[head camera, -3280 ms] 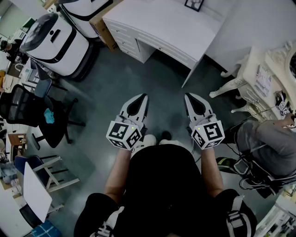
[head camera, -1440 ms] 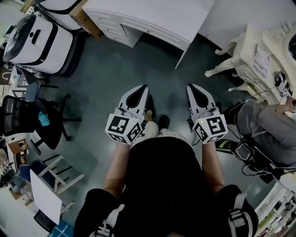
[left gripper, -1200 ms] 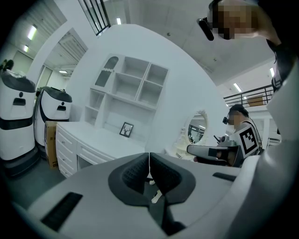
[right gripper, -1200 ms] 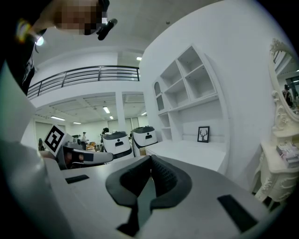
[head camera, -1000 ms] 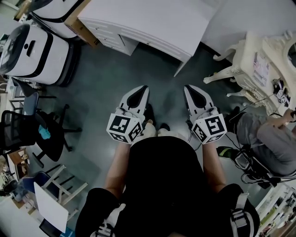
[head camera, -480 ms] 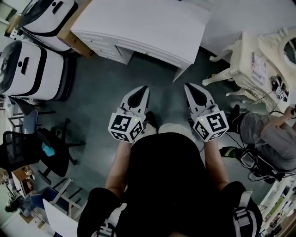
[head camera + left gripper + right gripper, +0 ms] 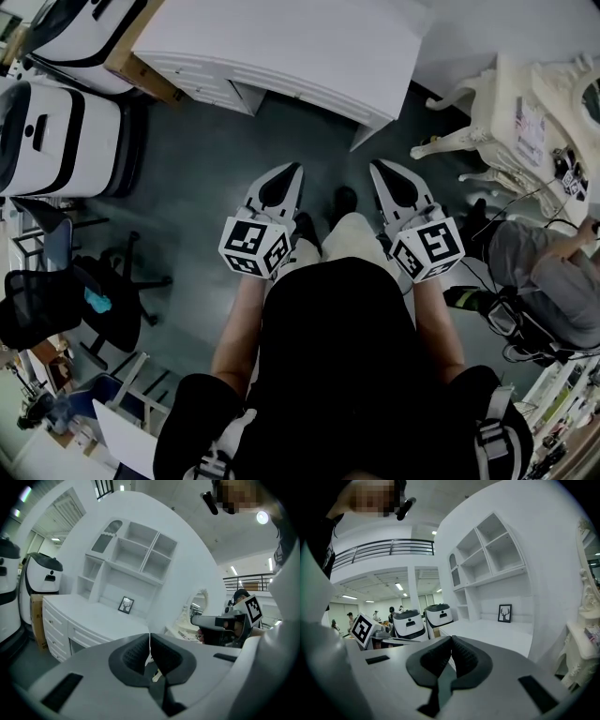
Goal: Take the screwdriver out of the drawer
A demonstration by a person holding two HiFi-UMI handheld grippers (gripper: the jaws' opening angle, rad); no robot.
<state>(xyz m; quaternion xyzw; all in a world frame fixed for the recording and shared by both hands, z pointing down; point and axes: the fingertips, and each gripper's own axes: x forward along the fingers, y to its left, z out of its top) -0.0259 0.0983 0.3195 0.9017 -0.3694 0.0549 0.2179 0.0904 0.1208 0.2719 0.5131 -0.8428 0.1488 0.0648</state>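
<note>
The person wears a black short-sleeved top [image 7: 337, 375], pale trousers [image 7: 349, 234] and dark shoes [image 7: 345, 199]. Grey-and-white straps [image 7: 489, 442] cross both shoulders. The left gripper [image 7: 294, 169] and right gripper [image 7: 375, 166] have light grey tapering shells lined with black ribbed pads [image 7: 133, 657]. Each carries a white cube [image 7: 253, 247] printed with black square markers.
</note>
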